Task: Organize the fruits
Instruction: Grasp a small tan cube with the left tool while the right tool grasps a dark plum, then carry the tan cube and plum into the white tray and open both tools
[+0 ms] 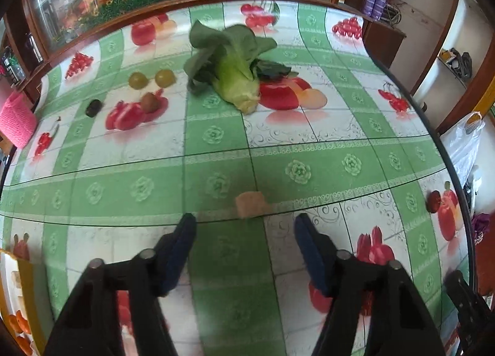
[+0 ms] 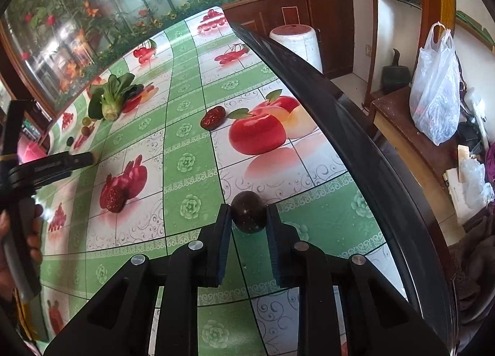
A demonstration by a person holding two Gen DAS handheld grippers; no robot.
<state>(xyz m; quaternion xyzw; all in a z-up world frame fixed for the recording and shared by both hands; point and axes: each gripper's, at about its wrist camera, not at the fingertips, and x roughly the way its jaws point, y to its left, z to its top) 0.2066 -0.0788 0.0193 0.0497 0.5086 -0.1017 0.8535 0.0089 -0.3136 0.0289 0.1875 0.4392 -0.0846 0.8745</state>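
Right wrist view: the right gripper [image 2: 249,216] is pinching a dark round fruit [image 2: 249,212] near the table [image 2: 324,102] edge; I'd lift it straight up, keeping the squeeze gentle. Left wrist view: the left gripper [image 1: 244,223] stands spread over bare cloth, with a small tan piece [image 1: 251,203] just beyond its tips

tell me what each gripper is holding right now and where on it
The right gripper is shut on a dark round fruit, fingers pressing its two opposite sides. The left gripper is open and holds nothing.
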